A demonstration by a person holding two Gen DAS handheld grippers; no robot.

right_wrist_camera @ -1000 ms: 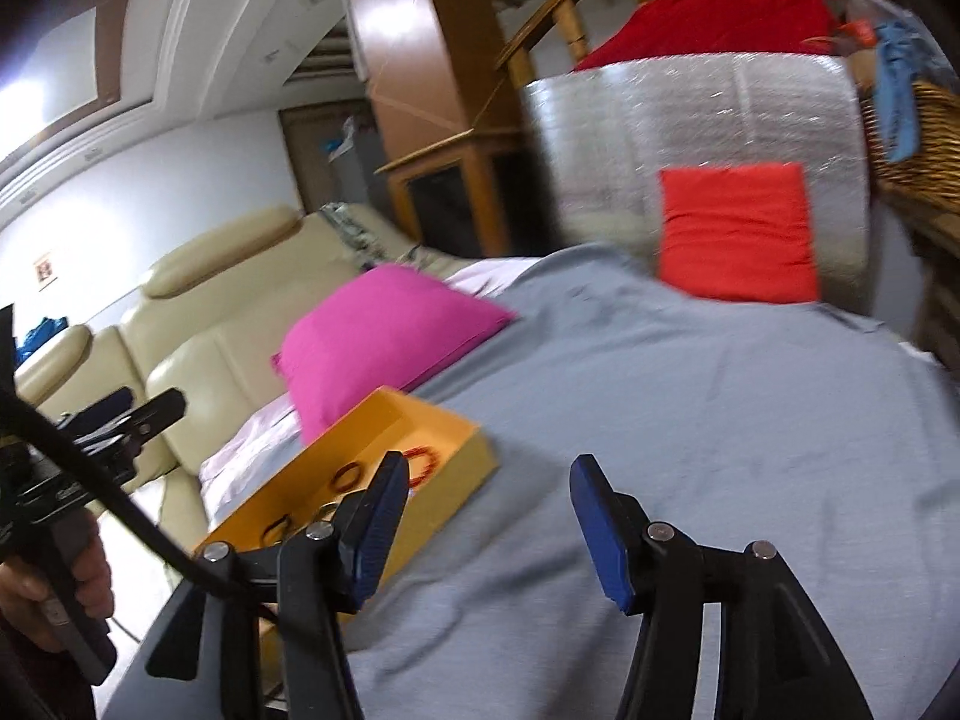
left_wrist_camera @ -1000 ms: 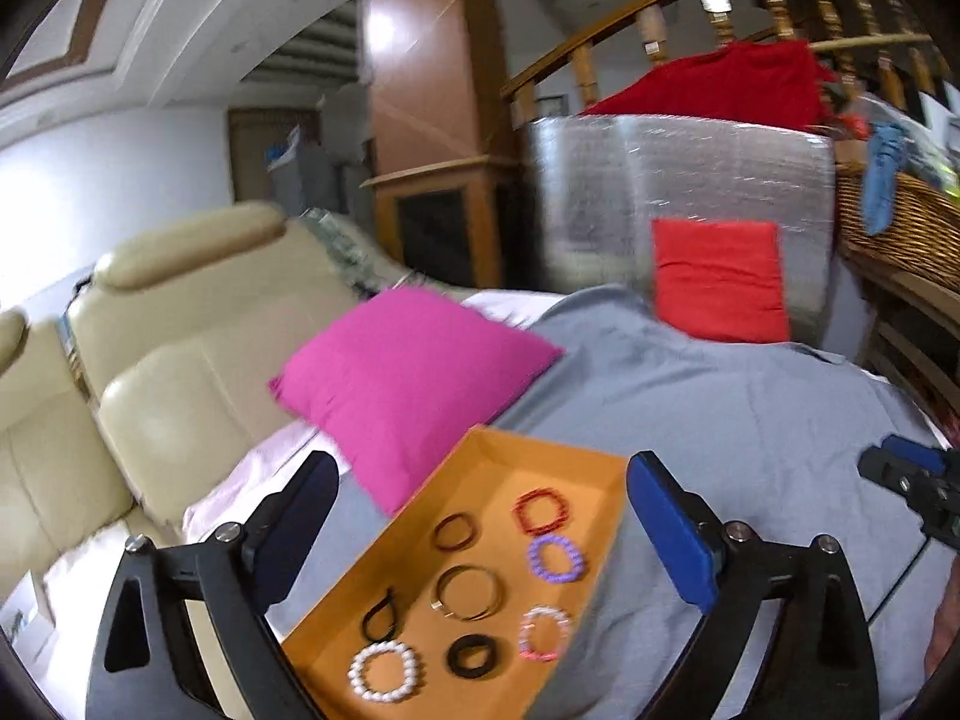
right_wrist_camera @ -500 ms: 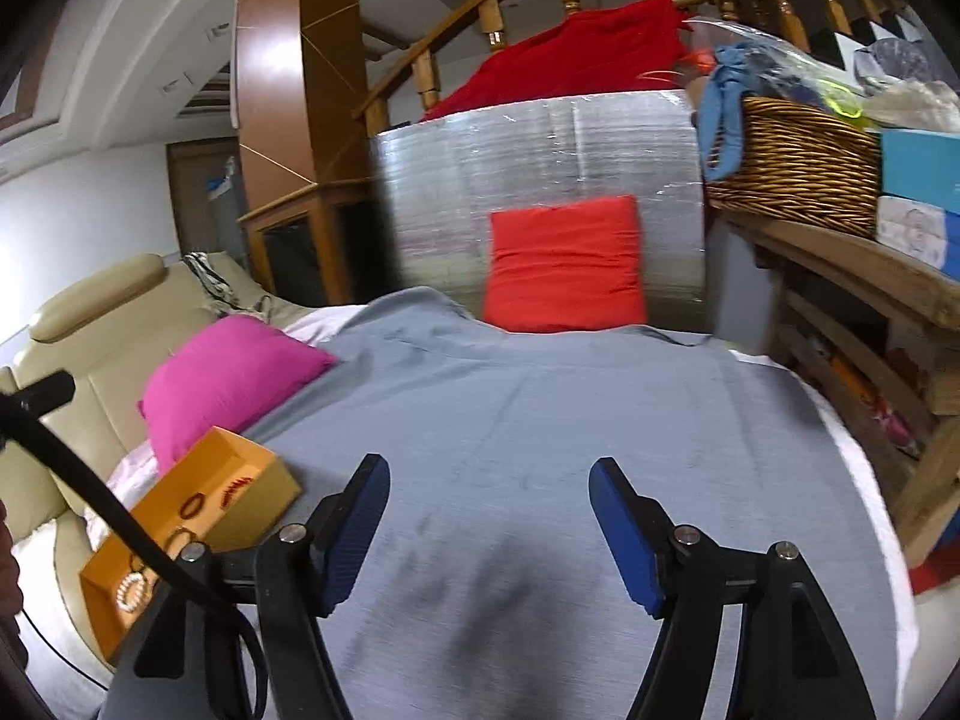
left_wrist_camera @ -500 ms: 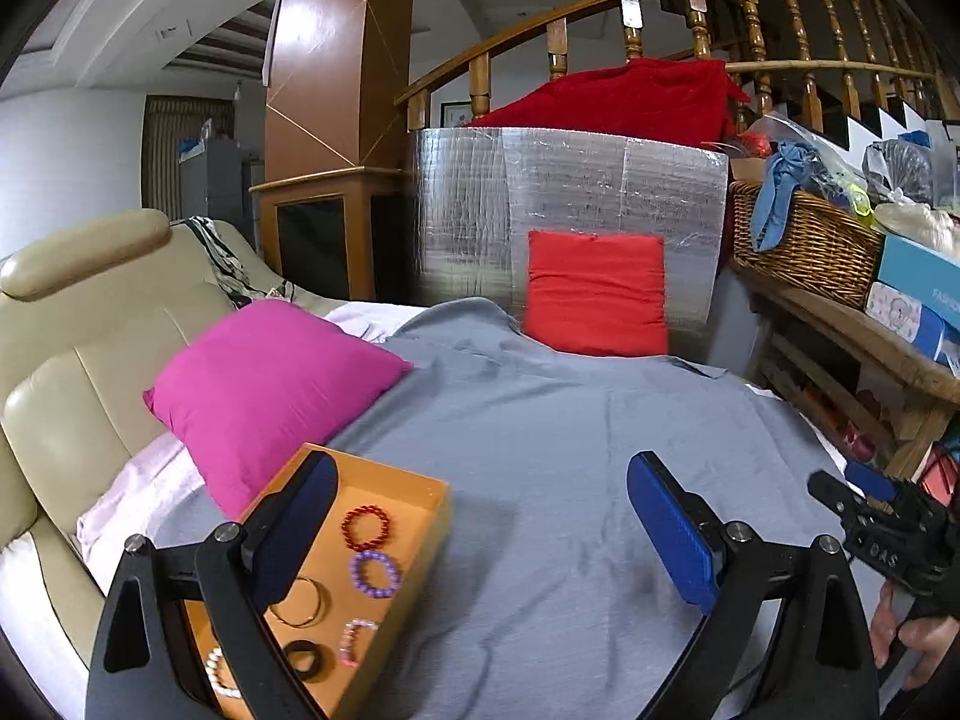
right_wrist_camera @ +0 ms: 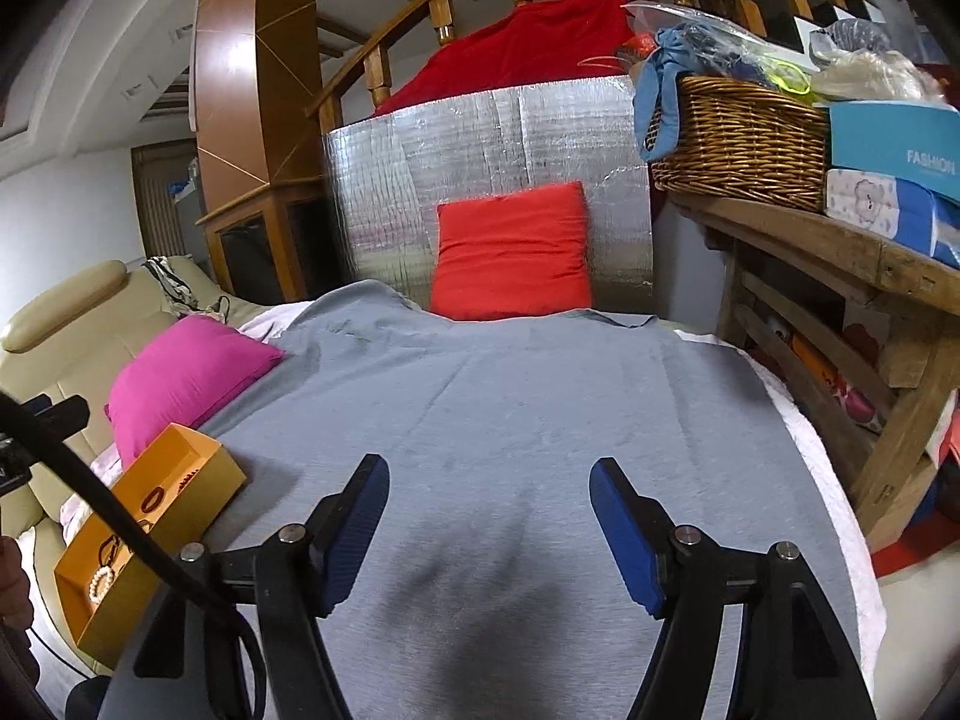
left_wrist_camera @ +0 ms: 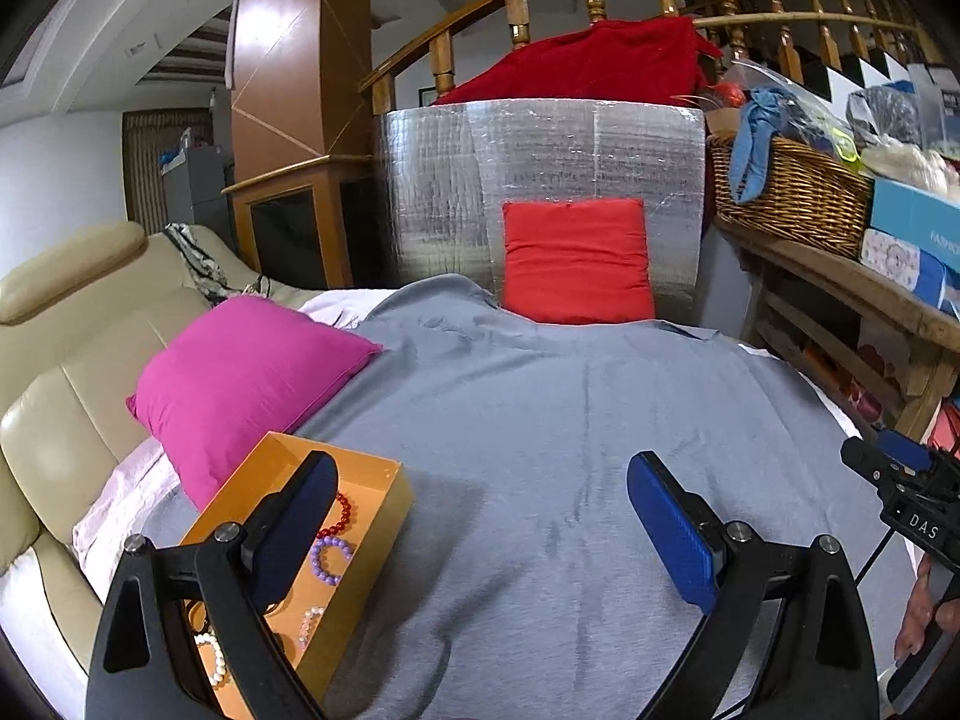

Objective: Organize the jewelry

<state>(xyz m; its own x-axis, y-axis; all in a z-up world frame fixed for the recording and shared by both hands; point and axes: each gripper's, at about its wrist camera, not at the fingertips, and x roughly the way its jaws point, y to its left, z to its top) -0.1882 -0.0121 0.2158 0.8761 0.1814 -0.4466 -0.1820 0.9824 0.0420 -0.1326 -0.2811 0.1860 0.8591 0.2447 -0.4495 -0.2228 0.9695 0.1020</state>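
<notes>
The left tool (left_wrist_camera: 480,531) hangs above a grey cloth (left_wrist_camera: 570,420) with its blue pads (left_wrist_camera: 672,534) wide apart and nothing between them. Just to its left, partly behind its left finger, sits an orange box (left_wrist_camera: 366,546) on the cloth, open at the top. Inside it lie several bracelets — a red beaded bracelet (left_wrist_camera: 343,513) nearest the far wall, a purple beaded bracelet (left_wrist_camera: 331,552) closer in, then a pink-and-white bracelet (left_wrist_camera: 309,624) and a white pearl bracelet (left_wrist_camera: 213,657) at the near end. A magenta cushion (left_wrist_camera: 240,378) lies beyond the box, touching its far left corner. The right tool (right_wrist_camera: 489,531) is likewise spread open and empty, poised over bare cloth — the box is well off to its left. Straight ahead of both tools a red cushion (right_wrist_camera: 510,252) leans against a silver foil panel (right_wrist_camera: 480,132). To the right of the right tool stands a wooden shelf (right_wrist_camera: 810,252) carrying a wicker basket (right_wrist_camera: 738,144).
</notes>
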